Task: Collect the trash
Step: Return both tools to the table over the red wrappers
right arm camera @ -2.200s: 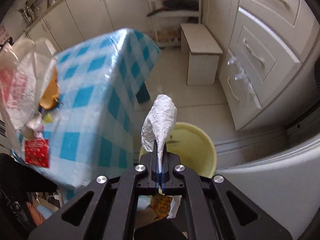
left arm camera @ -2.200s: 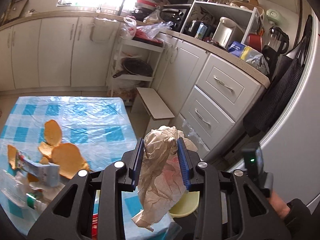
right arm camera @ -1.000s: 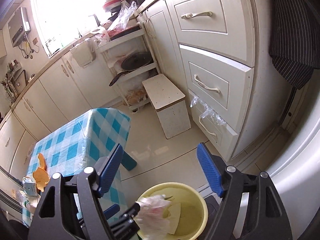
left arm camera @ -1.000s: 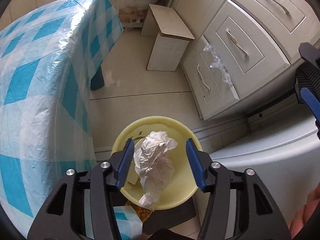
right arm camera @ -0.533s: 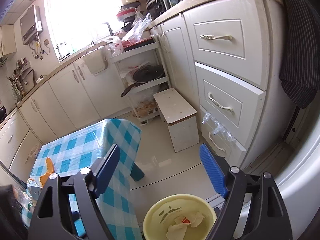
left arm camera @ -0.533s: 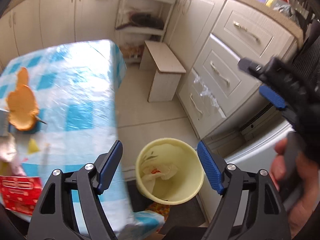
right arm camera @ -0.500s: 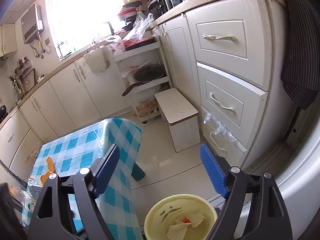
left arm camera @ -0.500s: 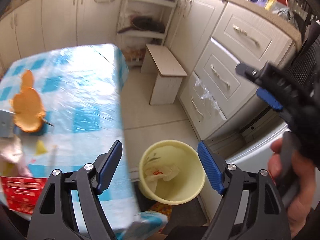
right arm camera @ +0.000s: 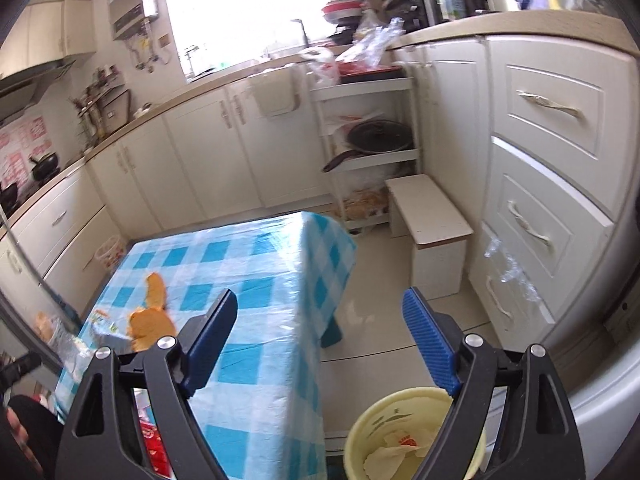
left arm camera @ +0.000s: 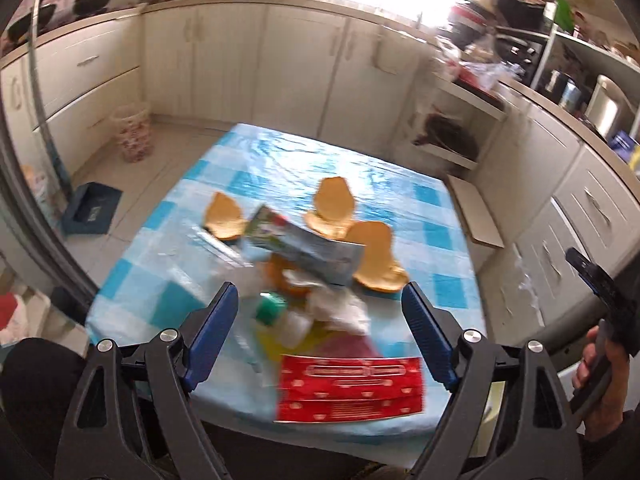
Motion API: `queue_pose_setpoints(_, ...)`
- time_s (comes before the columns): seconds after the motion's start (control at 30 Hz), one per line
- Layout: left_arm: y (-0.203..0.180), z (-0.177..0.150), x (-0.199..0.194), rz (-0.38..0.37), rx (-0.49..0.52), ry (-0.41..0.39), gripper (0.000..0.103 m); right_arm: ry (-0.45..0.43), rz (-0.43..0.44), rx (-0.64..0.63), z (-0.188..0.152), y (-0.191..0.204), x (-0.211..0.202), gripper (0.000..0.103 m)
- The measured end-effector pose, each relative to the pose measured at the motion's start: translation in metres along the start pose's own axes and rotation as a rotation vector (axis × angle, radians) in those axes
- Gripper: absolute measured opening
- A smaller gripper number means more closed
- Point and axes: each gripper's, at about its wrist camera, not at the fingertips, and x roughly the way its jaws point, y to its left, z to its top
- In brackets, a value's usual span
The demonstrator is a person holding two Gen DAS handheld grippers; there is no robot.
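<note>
My left gripper (left arm camera: 320, 332) is open and empty over the near edge of the blue checked table (left arm camera: 392, 200). Trash lies there: a red flat packet (left arm camera: 350, 388), crumpled white plastic (left arm camera: 340, 310), a green-capped bottle (left arm camera: 272, 310), a printed carton (left arm camera: 304, 246) and orange peels (left arm camera: 374, 256). My right gripper (right arm camera: 320, 344) is open and empty, off the table's right side. The yellow bin (right arm camera: 400, 440) stands on the floor below it with crumpled wrappers (right arm camera: 396, 446) inside. The right gripper also shows at the right edge of the left wrist view (left arm camera: 596, 280).
White cabinets and drawers (right arm camera: 548, 160) line the right wall. A small white stool (right arm camera: 432, 220) stands by a shelf rack with a pan (right arm camera: 376, 136). A wire waste basket (left arm camera: 134, 134) and a dark mat (left arm camera: 90, 208) are on the floor left of the table.
Both grippers let their crumpled wrappers fall into the yellow bin and opened. My left gripper swung from above the bin back to the table's trash. My right gripper rose slightly.
</note>
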Motion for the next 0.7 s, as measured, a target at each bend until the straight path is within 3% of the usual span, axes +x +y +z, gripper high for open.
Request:
queue_pose_setpoints(0.13,0.068,0.006,0.005,0.073,-0.128,0.035,0.080,0.051,0.112,-0.084,-0.005,0.038,0.010,0.081)
queue_pose_setpoints(0.23,0.091,0.003,0.015,0.084,-0.162,0.073,0.080,0.138,0.246,-0.196,-0.020,0.074,0.018,0.081)
queue_pose_setpoints(0.37,0.099,-0.006,0.024,0.072,-0.157,0.106,0.080,0.230,0.397,-0.445,-0.049,0.126,0.017,0.082)
queue_pose_setpoints(0.57,0.098,-0.017,0.036,0.070,-0.156,0.144,0.080,0.368,0.472,-0.575,-0.088,0.161,0.032,0.086)
queue_pose_setpoints(0.7,0.088,-0.020,0.034,0.100,-0.118,0.125,0.080,0.386,0.477,-0.629,-0.104,0.177,0.032,0.086)
